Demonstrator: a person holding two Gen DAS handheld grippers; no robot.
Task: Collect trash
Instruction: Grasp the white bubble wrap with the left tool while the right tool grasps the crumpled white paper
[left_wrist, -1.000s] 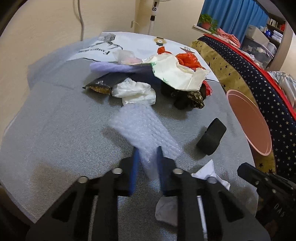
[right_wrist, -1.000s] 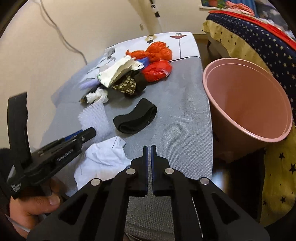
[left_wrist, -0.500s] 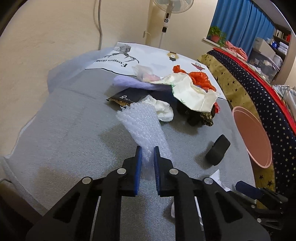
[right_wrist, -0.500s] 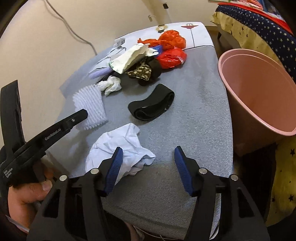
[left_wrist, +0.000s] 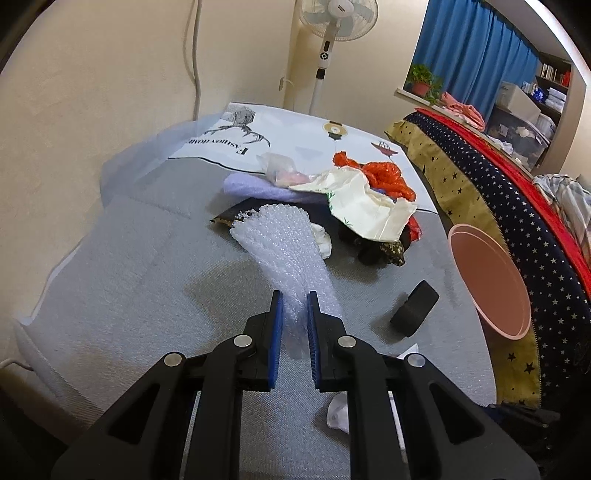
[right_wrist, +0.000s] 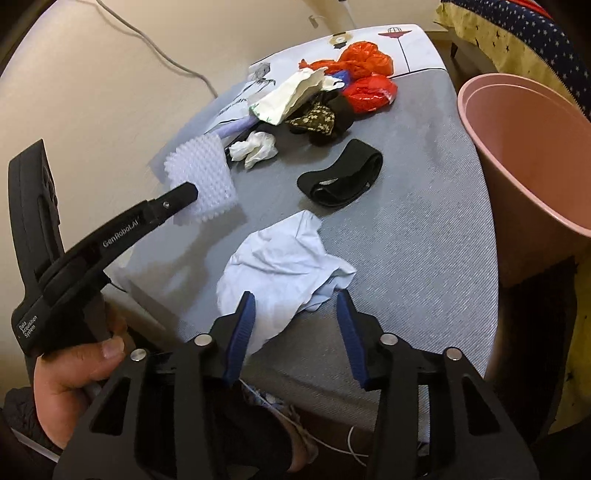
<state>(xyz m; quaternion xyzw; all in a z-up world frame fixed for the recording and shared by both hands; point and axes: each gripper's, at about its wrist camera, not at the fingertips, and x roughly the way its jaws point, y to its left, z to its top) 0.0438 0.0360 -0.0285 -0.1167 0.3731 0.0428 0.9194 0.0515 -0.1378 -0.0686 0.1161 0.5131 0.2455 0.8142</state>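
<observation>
My left gripper (left_wrist: 295, 299) is shut on a sheet of clear bubble wrap (left_wrist: 284, 243), which hangs lifted above the grey table (left_wrist: 129, 288). The right wrist view shows that same bubble wrap (right_wrist: 203, 173) pinched at the left gripper's tip (right_wrist: 188, 192). My right gripper (right_wrist: 295, 299) hovers at the table's near edge over a crumpled white sheet (right_wrist: 284, 266). Its jaws are closing, with the sheet's lower edge between the fingers, and the pads do not press on it. A pink bin (right_wrist: 524, 147) stands to the right of the table.
A black band (right_wrist: 341, 177) lies mid-table. Behind it is a pile: red plastic bags (right_wrist: 365, 74), a white paper bag (right_wrist: 291, 96), a crumpled tissue (right_wrist: 255, 147) and dark patterned scraps (right_wrist: 314, 118). A star-patterned bed (left_wrist: 517, 206) runs along the right; a fan (left_wrist: 332, 22) stands behind.
My left gripper has risen with the bubble wrap, lifting it off the table. My right gripper went from shut to wide apart, then narrowed, and tipped down over the white sheet.
</observation>
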